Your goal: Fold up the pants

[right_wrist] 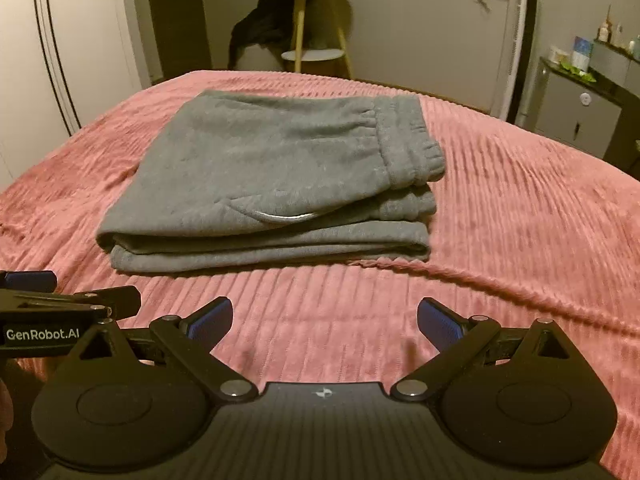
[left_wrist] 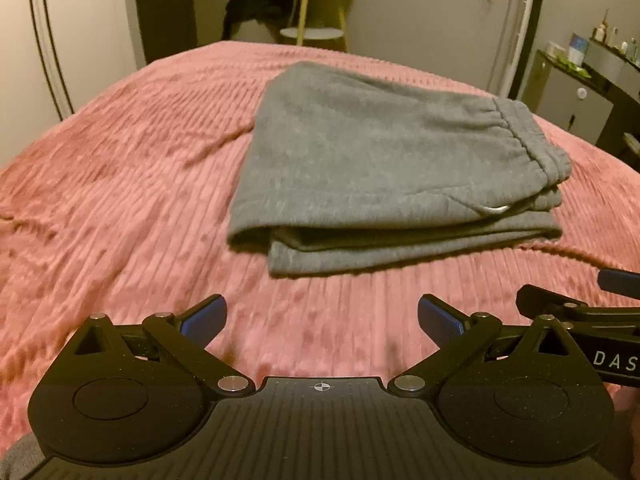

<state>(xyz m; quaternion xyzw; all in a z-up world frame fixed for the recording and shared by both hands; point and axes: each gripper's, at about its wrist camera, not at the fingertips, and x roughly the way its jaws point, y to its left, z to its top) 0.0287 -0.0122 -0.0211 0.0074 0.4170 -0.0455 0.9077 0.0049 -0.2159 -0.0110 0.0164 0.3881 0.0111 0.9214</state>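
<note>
Grey pants [right_wrist: 272, 184] lay folded in a thick stack on the pink bedspread [right_wrist: 520, 216], well clear of both claws, waistband on top at the stack's right end. The left claw [left_wrist: 320, 318] and right claw [right_wrist: 324, 320] hung near the stack's front edge, jaws spread wide and holding nothing. One careless nudge of that front edge could, I judged, spill the loose layers apart.

Gray pants [right_wrist: 276, 184] are lying folded into a layered stack on the pink ribbed bedspread [right_wrist: 520, 220] — waistband toward the right. The right gripper [right_wrist: 325, 320] is hovering short of them, its blue-padded fingers [right_wrist: 440, 322] spread wide and gripping nothing. The left gripper [right_wrist: 60, 300] is showing at the left edge — side-on, its opening unreadable.
</note>
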